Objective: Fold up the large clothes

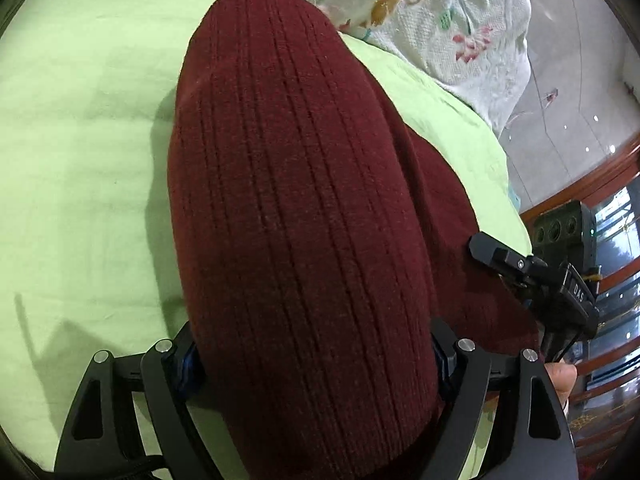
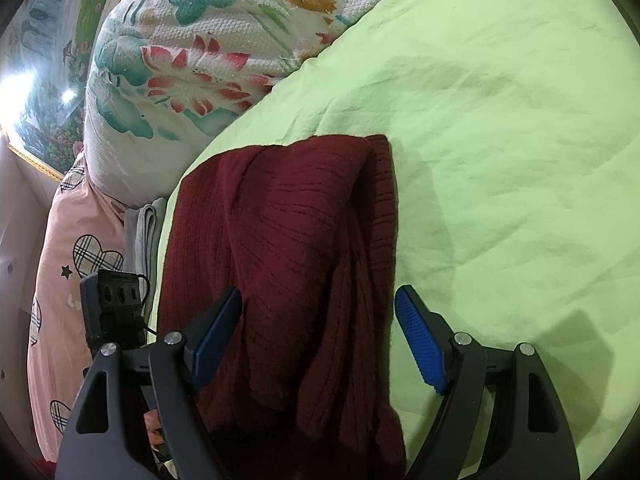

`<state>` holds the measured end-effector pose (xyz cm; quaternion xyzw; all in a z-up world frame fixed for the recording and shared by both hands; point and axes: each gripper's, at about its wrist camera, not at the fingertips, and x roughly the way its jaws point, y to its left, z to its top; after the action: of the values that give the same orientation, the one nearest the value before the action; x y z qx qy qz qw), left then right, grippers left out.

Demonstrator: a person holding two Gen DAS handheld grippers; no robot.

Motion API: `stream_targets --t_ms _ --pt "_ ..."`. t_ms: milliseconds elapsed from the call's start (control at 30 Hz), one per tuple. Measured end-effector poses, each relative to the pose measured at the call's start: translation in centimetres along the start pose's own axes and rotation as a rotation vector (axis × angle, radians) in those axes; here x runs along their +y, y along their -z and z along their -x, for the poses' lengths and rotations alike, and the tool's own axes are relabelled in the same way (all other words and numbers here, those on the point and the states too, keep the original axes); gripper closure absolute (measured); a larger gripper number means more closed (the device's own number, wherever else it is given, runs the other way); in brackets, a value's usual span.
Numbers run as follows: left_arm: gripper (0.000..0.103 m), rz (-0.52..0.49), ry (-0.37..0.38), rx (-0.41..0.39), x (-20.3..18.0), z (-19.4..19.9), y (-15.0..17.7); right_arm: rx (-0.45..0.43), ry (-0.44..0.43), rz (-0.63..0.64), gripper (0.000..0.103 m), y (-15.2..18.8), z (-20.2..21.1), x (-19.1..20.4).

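Note:
A dark red ribbed knit garment (image 1: 304, 200) lies on a light green bed sheet (image 1: 80, 128). In the left wrist view a thick raised fold of it fills the wide span of my left gripper (image 1: 316, 360), which is shut on it; the cloth hides most of the pads. Its lifted edge throws a shadow on the sheet. In the right wrist view the garment (image 2: 288, 248) lies folded lengthwise. My right gripper (image 2: 320, 336) stands open over its near end, one blue pad (image 2: 218, 336) on the cloth and the other over the sheet (image 2: 500, 140). The right gripper (image 1: 504, 268) shows beside the garment's right edge.
A bulky floral quilt (image 2: 192, 60) (image 1: 440, 12) borders the sheet at the far side. A pink pillow with plaid hearts (image 2: 68, 260) and a grey folded cloth (image 2: 146, 232) lie beside it. The left gripper's black housing (image 2: 112, 304) is near them. Wood-and-glass furniture (image 1: 600, 320) stands off the bed.

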<state>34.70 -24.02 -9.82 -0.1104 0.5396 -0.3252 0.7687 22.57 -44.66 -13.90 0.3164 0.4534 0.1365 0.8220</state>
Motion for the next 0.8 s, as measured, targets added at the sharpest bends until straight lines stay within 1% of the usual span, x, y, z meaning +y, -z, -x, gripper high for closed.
stream_targets --t_ms 167,233,300,333,367,400,433,500,567,667,733,800 --pt "0.021 0.007 0.011 -0.003 0.3 0.0 0.2 -0.004 -0.005 0.012 0.024 -0.1 -0.8 0.0" --pt "0.022 0.004 0.007 -0.005 0.0 0.0 0.2 0.006 0.012 0.032 0.024 -0.1 -1.3 0.5" --pt "0.024 -0.001 0.0 -0.01 0.0 0.2 0.3 0.022 0.038 0.063 0.035 0.0 -1.7 1.0" --pt "0.025 -0.004 -0.002 -0.014 0.2 0.5 0.7 0.033 0.046 0.069 0.046 0.1 -2.1 1.2" --pt "0.027 -0.008 -0.005 -0.018 0.2 0.7 0.8 0.04 0.034 0.06 0.057 0.1 -2.3 1.1" --pt "0.03 -0.01 -0.005 -0.023 0.4 0.9 1.0 0.047 -0.005 0.028 0.062 0.2 -2.4 0.8" --pt "0.032 -0.011 -0.004 -0.029 0.5 1.1 1.1 0.047 -0.026 0.006 0.065 0.3 -2.4 0.6" --pt "0.038 -0.013 0.004 -0.044 0.5 1.8 1.4 0.033 -0.026 -0.002 0.067 0.7 -2.0 1.0" --pt "0.042 -0.016 0.004 -0.056 0.4 2.7 2.0 0.018 -0.043 -0.005 0.069 1.1 -1.5 2.1" --pt "0.044 -0.007 0.015 -0.079 0.8 5.1 3.6 0.004 -0.085 0.006 0.07 2.2 -0.6 4.5" --pt "0.044 0.007 0.019 -0.089 1.5 7.1 5.0 0.015 -0.112 0.024 0.07 3.7 -0.5 6.5" --pt "0.044 0.024 0.016 -0.104 2.5 10.0 6.8 0.032 -0.147 0.037 0.07 5.1 -0.9 7.9"
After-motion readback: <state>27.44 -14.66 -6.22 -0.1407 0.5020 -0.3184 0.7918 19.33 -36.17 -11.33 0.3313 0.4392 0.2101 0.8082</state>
